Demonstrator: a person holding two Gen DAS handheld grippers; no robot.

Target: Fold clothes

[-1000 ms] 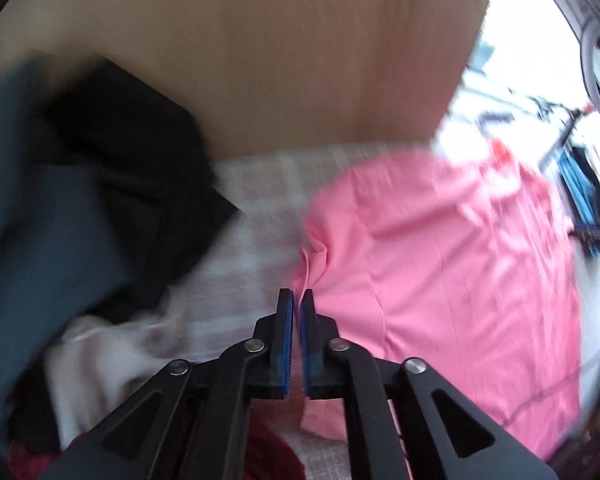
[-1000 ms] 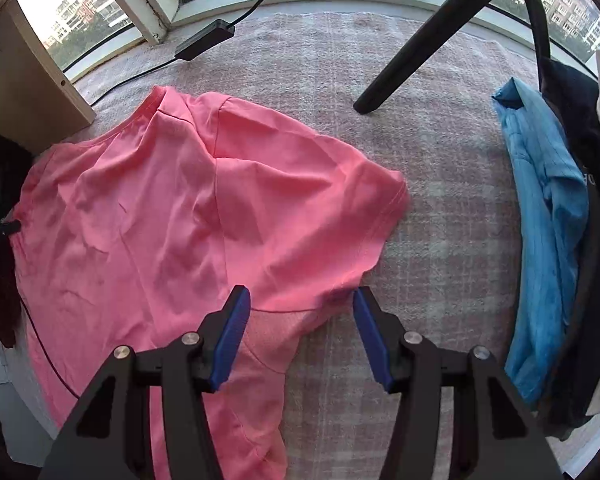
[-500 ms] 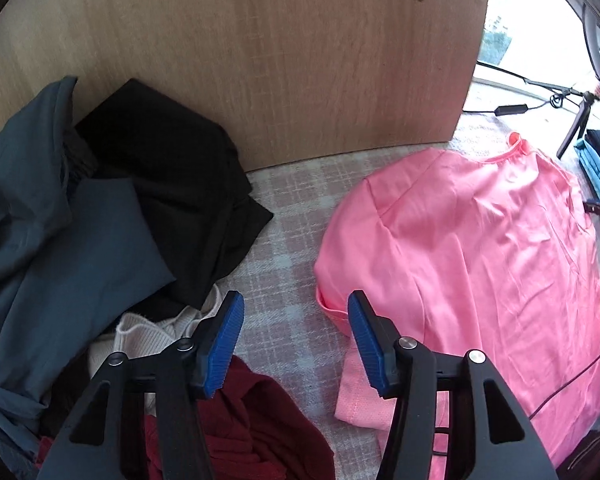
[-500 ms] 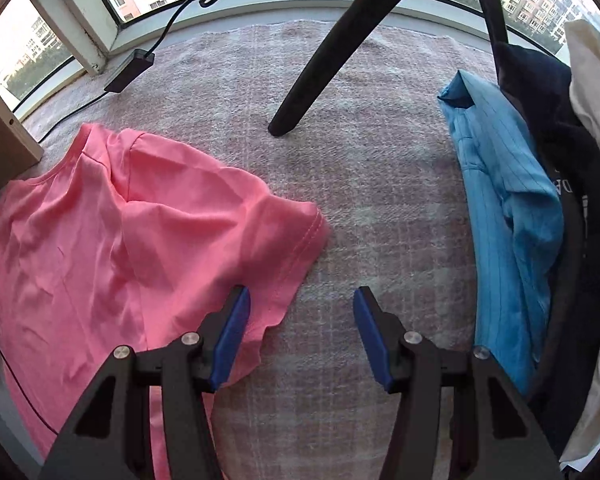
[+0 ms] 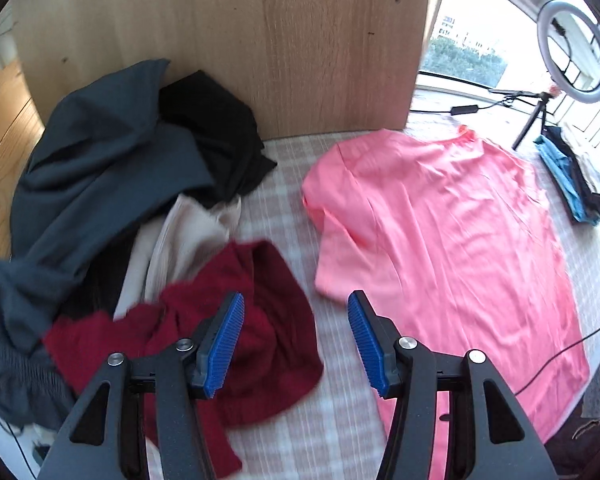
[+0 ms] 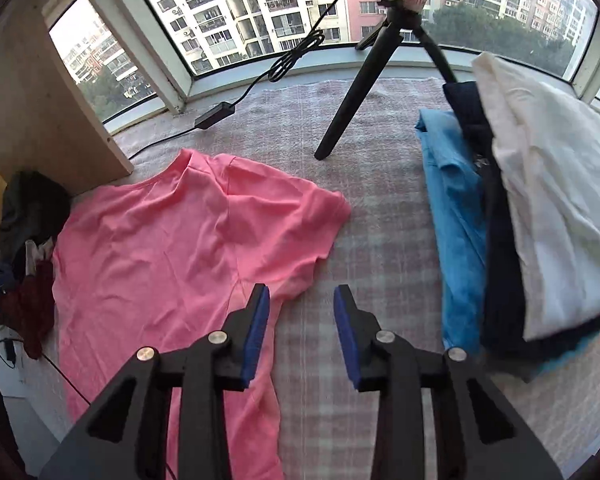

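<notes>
A pink T-shirt point(image 5: 440, 220) lies spread flat on the checked cloth surface point(image 5: 324, 420); it also shows in the right wrist view point(image 6: 172, 248). My left gripper point(image 5: 296, 340) is open and empty, raised above the gap between the shirt's left sleeve and a dark red garment point(image 5: 256, 320). My right gripper point(image 6: 300, 332) is open and empty, above the cloth just right of the shirt's right sleeve point(image 6: 312, 224).
A heap of unfolded clothes, dark blue point(image 5: 100, 184), black point(image 5: 220, 136) and cream point(image 5: 184, 240), lies left against a wooden panel point(image 5: 220, 40). A folded stack, blue point(image 6: 456, 220), navy and white point(image 6: 548, 200), sits right. A tripod point(image 6: 364, 80) and cable point(image 6: 220, 114) stand by the window.
My left gripper opened, let go of the shirt's left sleeve and drew back and up. My right gripper stayed open and pulled back from the right sleeve, rising.
</notes>
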